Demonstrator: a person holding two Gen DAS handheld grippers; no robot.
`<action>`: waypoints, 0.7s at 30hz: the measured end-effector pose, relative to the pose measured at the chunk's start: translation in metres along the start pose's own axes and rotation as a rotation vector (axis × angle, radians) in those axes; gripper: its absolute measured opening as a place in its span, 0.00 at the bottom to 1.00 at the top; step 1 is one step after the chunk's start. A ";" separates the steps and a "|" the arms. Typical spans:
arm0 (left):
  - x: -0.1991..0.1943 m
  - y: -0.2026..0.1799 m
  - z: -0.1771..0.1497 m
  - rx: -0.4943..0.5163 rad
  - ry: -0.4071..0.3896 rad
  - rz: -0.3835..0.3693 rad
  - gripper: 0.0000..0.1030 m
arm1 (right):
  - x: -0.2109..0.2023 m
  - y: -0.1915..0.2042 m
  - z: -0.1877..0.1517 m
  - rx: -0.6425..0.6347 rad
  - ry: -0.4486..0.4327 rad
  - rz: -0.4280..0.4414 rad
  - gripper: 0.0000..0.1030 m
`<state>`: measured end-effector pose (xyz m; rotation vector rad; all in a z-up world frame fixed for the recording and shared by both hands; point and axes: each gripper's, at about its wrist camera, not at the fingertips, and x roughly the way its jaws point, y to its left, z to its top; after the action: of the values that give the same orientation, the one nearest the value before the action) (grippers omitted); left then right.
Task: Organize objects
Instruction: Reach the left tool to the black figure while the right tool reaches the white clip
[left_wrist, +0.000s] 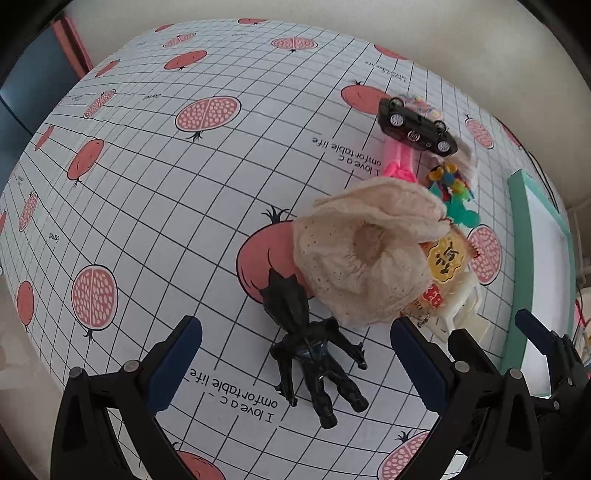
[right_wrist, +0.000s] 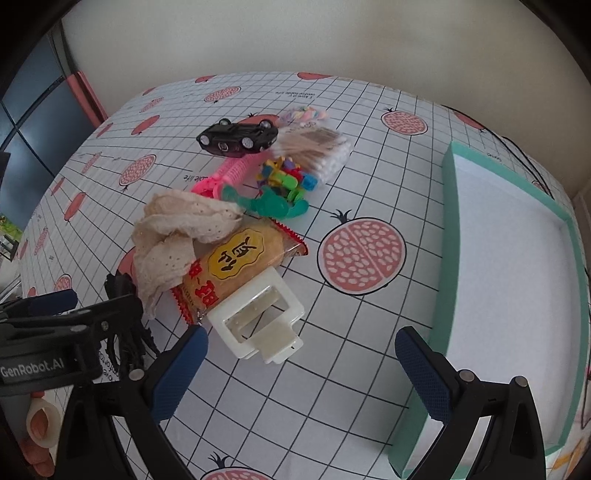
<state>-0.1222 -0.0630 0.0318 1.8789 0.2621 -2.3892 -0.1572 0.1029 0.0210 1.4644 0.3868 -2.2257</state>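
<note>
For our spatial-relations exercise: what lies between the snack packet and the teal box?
Only bare tablecloth, with a pomegranate print; nothing stands between the snack packet and the teal box, seen in the right wrist view.

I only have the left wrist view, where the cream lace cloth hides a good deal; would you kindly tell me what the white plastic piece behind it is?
Observer: It is a white rectangular plastic frame with an open window, lying flat against the end of the orange-and-yellow snack packet.
Operator: Thank you. Is the right gripper holding anything?
Observer: No, the right gripper is open and holds nothing, between the frame and the shallow teal box.
Operator: What lies beyond the black toy car?
Observer: A clear pack of cotton swabs lies right beside the black toy car.
</note>
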 end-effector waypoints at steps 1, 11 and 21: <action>0.001 0.001 0.000 -0.003 0.003 0.000 0.99 | 0.002 0.001 0.000 -0.006 0.000 -0.007 1.00; 0.013 0.001 0.000 -0.011 0.042 -0.003 0.90 | 0.017 0.006 0.002 -0.029 0.010 -0.009 0.96; 0.020 0.010 0.005 -0.026 0.070 0.001 0.88 | 0.027 0.007 0.002 -0.061 0.000 -0.023 0.89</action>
<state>-0.1296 -0.0728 0.0122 1.9526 0.2967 -2.3111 -0.1642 0.0906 -0.0031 1.4359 0.4690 -2.2114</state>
